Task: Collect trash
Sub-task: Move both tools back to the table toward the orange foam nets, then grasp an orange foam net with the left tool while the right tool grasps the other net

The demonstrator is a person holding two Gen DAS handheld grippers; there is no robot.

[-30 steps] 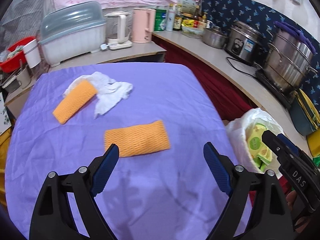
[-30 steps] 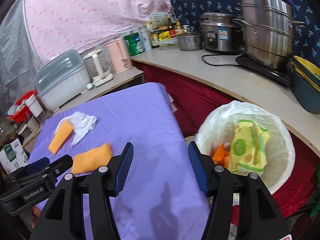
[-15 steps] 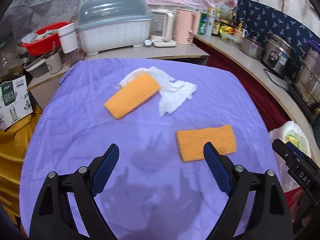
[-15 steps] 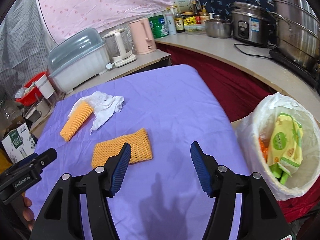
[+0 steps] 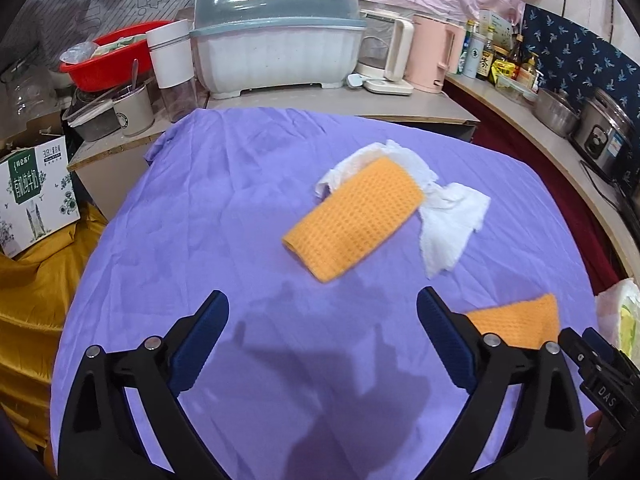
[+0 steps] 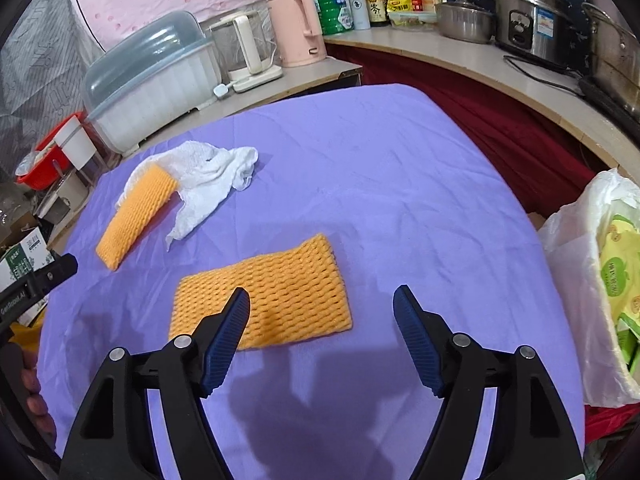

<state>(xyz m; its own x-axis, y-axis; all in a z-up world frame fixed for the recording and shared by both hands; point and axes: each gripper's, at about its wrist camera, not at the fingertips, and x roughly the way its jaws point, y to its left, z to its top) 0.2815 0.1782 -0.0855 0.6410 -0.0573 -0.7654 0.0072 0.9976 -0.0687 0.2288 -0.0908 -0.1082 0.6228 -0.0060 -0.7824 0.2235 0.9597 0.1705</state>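
Two orange foam nets and a crumpled white tissue lie on the purple tablecloth (image 5: pixel 224 216). The far net (image 5: pixel 354 218) (image 6: pixel 136 214) rests partly on the tissue (image 5: pixel 448 216) (image 6: pixel 208 184). The near net (image 6: pixel 266 302) (image 5: pixel 516 320) lies flat. My left gripper (image 5: pixel 322 320) hovers short of the far net, jaws opening, nothing between them. My right gripper (image 6: pixel 322 312) hangs just above the near net's right end, jaws opening, nothing held. The bin with a white bag (image 6: pixel 580 280) (image 5: pixel 614 304) stands off the table's right edge, holding green and yellow packaging.
Behind the table a counter carries a grey-lidded dish box (image 5: pixel 276 40), a kettle (image 5: pixel 390 60), a pink jug (image 5: pixel 430 56), bottles and steel pots (image 6: pixel 532 20). A red basin (image 5: pixel 106 58) and a carton (image 5: pixel 34 196) stand at the left. A hand (image 6: pixel 28 376) holds the left gripper.
Both grippers swung left from the bin and dropped toward the cloth. The far net now lies ahead of the left gripper, the near net under the right. Both jaws stand wider.
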